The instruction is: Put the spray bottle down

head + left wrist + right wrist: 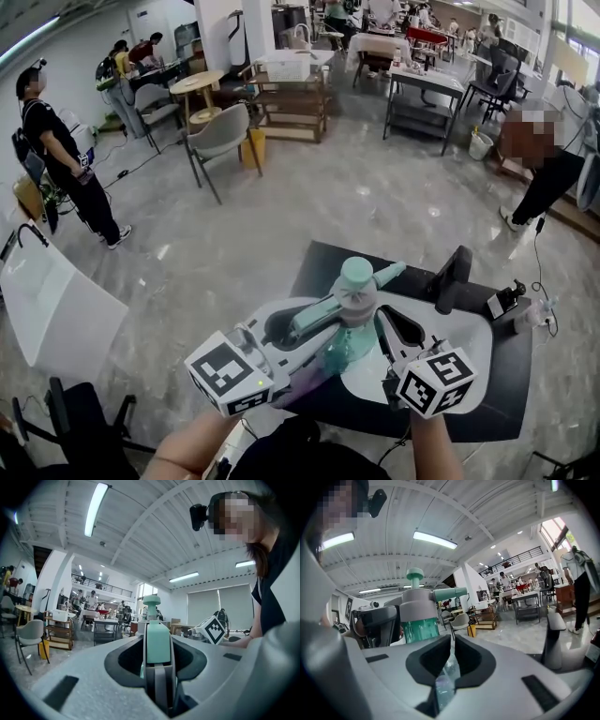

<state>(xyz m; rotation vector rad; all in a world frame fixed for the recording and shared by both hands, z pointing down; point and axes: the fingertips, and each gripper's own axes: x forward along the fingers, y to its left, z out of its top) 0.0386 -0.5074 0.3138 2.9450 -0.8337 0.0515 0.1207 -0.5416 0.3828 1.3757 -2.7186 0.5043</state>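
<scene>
The spray bottle (354, 298) has a translucent teal body, a grey collar and a pale teal pump cap. It hangs upright in the air above the black table (502, 398). My left gripper (319, 317) is shut on its teal trigger lever (158, 641), with the pump cap (151, 603) rising beyond the jaws. My right gripper (380, 330) sits close on the bottle's right side. In the right gripper view the bottle (419, 618) stands just left of the tips. That gripper (452, 641) is pinched on a clear crinkled plastic piece (446, 672) lying along its jaw slot.
A black curved object (452, 277) and small items (507, 300) lie on the table's far right part. Beyond it is polished floor with a grey chair (220, 136), wooden shelves (291, 103) and people standing at the left (61, 159) and right (548, 173). A white board (52, 309) leans at left.
</scene>
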